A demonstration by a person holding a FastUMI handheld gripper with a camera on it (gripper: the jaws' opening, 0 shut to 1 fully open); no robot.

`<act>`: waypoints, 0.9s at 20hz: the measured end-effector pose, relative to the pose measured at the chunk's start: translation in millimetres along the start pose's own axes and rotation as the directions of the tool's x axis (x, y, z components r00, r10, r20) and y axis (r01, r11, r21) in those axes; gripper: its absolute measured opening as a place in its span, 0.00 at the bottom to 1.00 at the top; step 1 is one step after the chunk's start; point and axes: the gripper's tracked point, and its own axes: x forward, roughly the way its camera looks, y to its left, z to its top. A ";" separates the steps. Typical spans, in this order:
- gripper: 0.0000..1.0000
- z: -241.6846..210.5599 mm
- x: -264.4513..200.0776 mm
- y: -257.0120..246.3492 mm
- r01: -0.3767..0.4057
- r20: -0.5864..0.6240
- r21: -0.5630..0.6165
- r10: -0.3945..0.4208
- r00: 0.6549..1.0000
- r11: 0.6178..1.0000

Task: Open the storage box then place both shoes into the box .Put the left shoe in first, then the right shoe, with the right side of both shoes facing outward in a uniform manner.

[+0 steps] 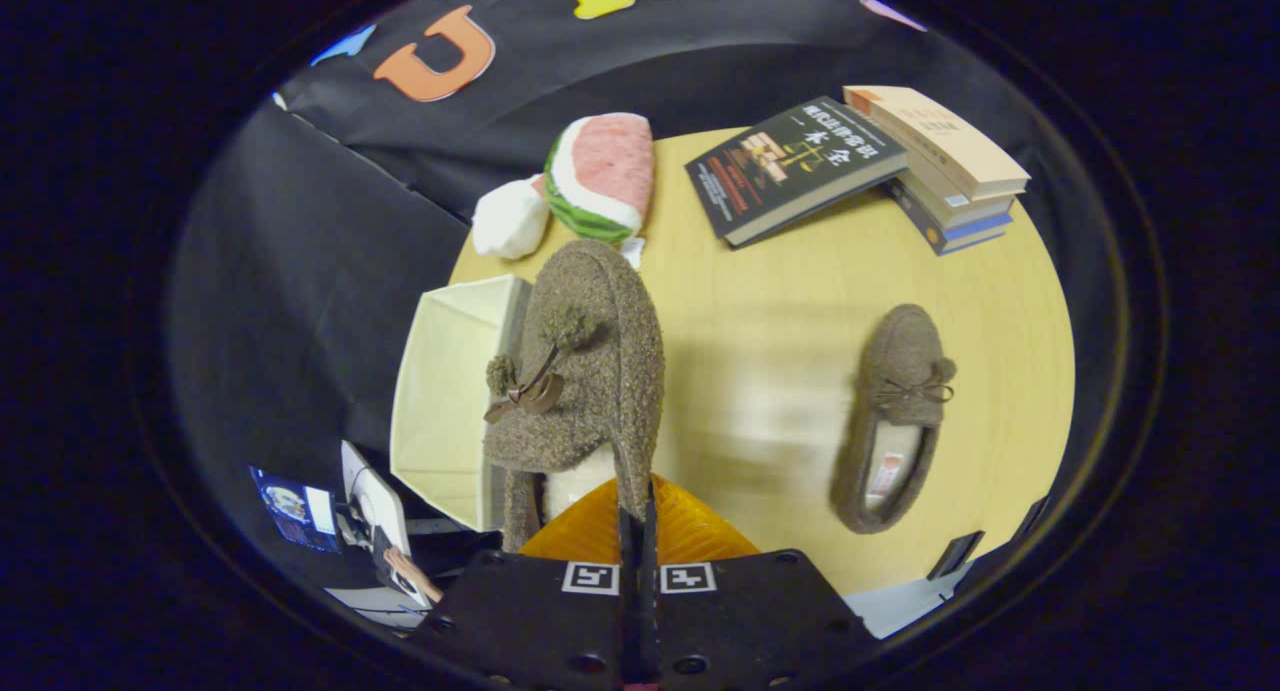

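A: What had the tongs (637,516) got?

B: They were pinched nearly closed on the collar of one brown slipper (585,371), lifted clear of the counter (780,301).

A: And the storage box (450,401)?

B: Open, cream-coloured, touching that slipper at its nine o'clock.

A: The second slipper (895,416)?

B: Lying flat at three o'clock, well apart, with books (870,161) beyond at one o'clock.

Staged recording booth, black cloth wall (300,231), round wooden table (800,301), stacked books (950,171)
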 end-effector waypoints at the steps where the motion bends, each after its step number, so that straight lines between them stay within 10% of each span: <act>1: 0.00 -1.5 1.7 17.7 -0.014 -0.010 -0.014 0.014 1.000 1.000; 10: 0.00 -1.7 68.3 142.0 -0.045 -0.121 0.017 0.047 0.992 0.999; 18: 0.00 -4.4 181.4 174.8 0.207 -0.181 0.112 -0.185 0.966 0.972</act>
